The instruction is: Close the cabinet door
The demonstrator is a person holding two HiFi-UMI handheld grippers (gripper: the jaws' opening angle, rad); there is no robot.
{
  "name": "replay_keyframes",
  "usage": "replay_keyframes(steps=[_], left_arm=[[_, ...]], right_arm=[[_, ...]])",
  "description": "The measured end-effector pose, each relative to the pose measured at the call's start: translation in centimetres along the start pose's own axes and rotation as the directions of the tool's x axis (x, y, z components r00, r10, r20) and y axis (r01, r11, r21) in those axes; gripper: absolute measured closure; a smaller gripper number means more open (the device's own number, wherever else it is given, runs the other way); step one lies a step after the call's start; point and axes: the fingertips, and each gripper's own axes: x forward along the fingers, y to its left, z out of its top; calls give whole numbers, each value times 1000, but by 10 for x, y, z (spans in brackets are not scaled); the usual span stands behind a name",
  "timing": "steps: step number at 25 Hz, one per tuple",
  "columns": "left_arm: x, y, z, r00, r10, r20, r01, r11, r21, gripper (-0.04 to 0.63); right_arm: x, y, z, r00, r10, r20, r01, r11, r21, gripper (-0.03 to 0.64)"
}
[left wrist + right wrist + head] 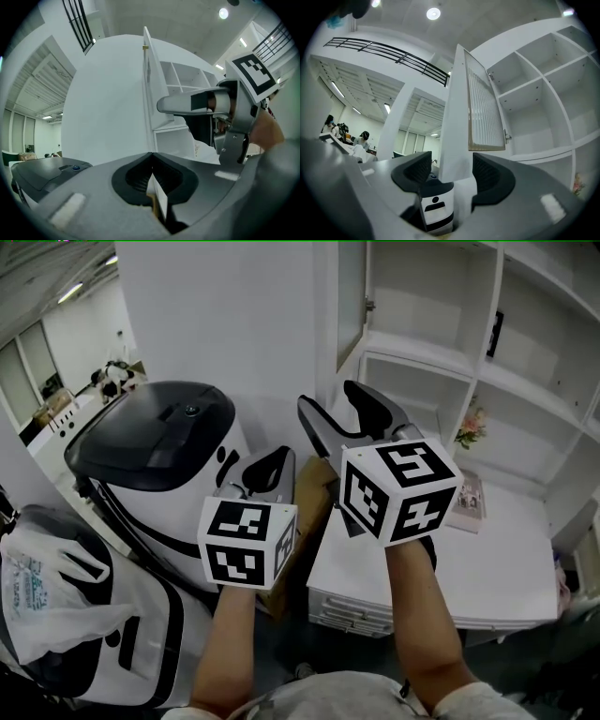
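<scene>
Holding right gripper (pixel 328 397) wide and empty, left gripper (pixel 275 457) pinched shut on nothing, below the white-framed ribbed-glass cabinet door (pixel 350 296) standing open; best pushed near its free edge.

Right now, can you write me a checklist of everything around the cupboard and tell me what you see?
Surface: white desk, mostly bare.
Job's things: cabinet door stands open; no gripper touches it.
Clutter: booklet and flowers on the desk; cardboard box beside it; plastic bag at the left.
Grippers: left gripper shut, holding nothing; right gripper open and empty, aimed up at the door's edge.
Cables: nothing seen.
Surroundings: white shelves, white-and-black machine, people far off in the right gripper view.
</scene>
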Motion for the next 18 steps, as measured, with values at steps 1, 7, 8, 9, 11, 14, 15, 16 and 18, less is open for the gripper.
replay_keyframes(steps=[1,7,8,9,11,14,15,16,18], left_arm=[[1,1,0,1000,-7,3,7,1000,-1,597],[5,7,8,999,-40,28,40,999,-5,597],[6,7,10,998,-46,32,46,999,-5,597],[6,8,11,998,-51,36,51,999,-4,597],[6,9,15,997,-56,44,56,998,-4,597],[7,9,19,996,-63,56,63,998,-2,597],[7,9,19,996,-65,58,65,998,-2,597],[7,9,19,996,-66,59,67,998,-2,597],[7,10,19,996,-68,60,69,998,-5,597]], right_arm=[[2,0,1,1000,-13,-1,13,1000,-5,355],[12,-2,5,998,-69,-12,69,997,-26,354],[13,-3,5,997,-78,-13,77,997,-27,355],[14,-3,6,996,-85,-15,85,996,-28,356],[15,-3,6,995,-96,-19,95,995,-30,356],[17,-3,6,993,-118,-23,117,992,-36,364],[17,-5,6,991,-130,-23,129,991,-38,382],[17,-6,5,990,-141,-23,140,989,-38,414],[15,-8,4,988,-150,-20,150,988,-31,426]])
